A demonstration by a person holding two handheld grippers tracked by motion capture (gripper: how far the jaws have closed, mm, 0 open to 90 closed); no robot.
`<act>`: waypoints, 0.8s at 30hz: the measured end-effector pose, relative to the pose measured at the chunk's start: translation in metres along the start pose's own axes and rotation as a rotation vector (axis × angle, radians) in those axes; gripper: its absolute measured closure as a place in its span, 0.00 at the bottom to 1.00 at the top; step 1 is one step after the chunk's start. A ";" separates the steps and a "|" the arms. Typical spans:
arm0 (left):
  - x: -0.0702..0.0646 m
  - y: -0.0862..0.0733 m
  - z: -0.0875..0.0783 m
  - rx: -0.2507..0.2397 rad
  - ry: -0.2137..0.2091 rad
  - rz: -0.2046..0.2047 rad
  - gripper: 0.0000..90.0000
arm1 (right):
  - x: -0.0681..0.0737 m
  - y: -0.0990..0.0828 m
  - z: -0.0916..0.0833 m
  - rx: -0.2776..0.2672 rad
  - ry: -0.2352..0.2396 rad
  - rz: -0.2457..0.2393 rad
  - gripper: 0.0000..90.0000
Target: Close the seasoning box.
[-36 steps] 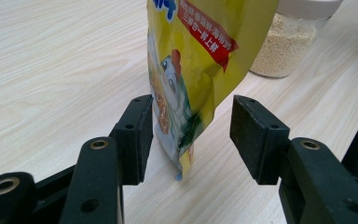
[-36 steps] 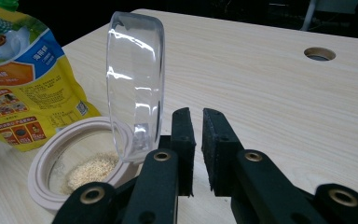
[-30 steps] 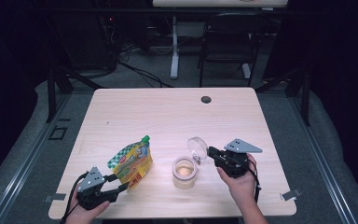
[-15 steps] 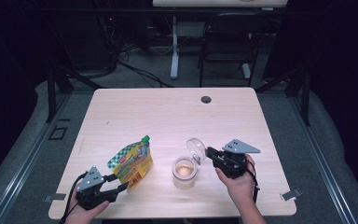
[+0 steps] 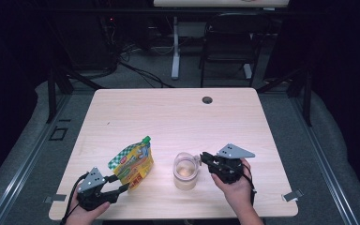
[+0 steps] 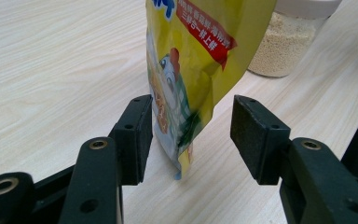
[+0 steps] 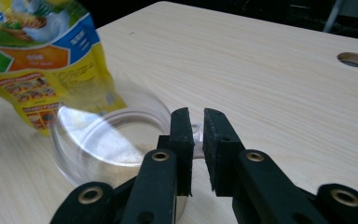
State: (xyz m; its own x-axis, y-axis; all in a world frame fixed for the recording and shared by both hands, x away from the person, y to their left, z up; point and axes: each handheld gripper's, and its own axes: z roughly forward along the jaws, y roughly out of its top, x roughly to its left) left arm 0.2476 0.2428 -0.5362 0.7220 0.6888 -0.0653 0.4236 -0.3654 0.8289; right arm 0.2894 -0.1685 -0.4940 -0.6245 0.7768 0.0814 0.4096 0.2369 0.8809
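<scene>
A yellow spouted pouch (image 5: 132, 164) with a green cap stands at the front left of the table. My left gripper (image 5: 120, 190) is open, and the pouch's bottom corner (image 6: 186, 140) sits between its jaws without touching either. A jar of beige granules (image 5: 185, 179) stands to the right of the pouch and appears again as the jar (image 6: 284, 44) behind it. My right gripper (image 5: 204, 159) is shut on the small tab of a clear round lid (image 7: 105, 140), holding the lid (image 5: 186, 161) over the jar's mouth. Whether the lid rests on the jar is unclear.
The light wooden table (image 5: 178, 117) has a cable hole (image 5: 207, 100) near its far edge. A dark chair (image 5: 229, 44) and a white table leg (image 5: 175, 47) stand beyond it. The front edge is close under both hands.
My right gripper has brought the clear lid left and down, from tilted beside the jar to over its mouth. The left gripper and pouch have stayed put.
</scene>
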 end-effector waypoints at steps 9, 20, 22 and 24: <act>-0.001 0.000 0.000 0.000 0.001 -0.006 0.55 | 0.015 -0.002 0.003 0.009 0.032 -0.048 0.90; -0.001 0.000 -0.001 -0.008 0.008 -0.009 0.54 | 0.018 -0.002 0.002 0.002 0.042 -0.047 0.88; -0.001 0.001 -0.003 -0.008 0.010 -0.006 0.54 | 0.018 -0.001 0.001 0.007 0.040 -0.049 0.88; -0.001 0.001 -0.005 -0.010 0.011 -0.007 0.54 | 0.017 0.000 0.000 0.003 0.044 -0.040 0.87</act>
State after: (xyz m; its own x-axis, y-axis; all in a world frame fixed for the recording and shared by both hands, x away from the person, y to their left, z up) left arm 0.2443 0.2447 -0.5329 0.7128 0.6983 -0.0655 0.4235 -0.3541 0.8338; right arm 0.2787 -0.1548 -0.4927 -0.6695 0.7399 0.0664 0.3856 0.2696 0.8824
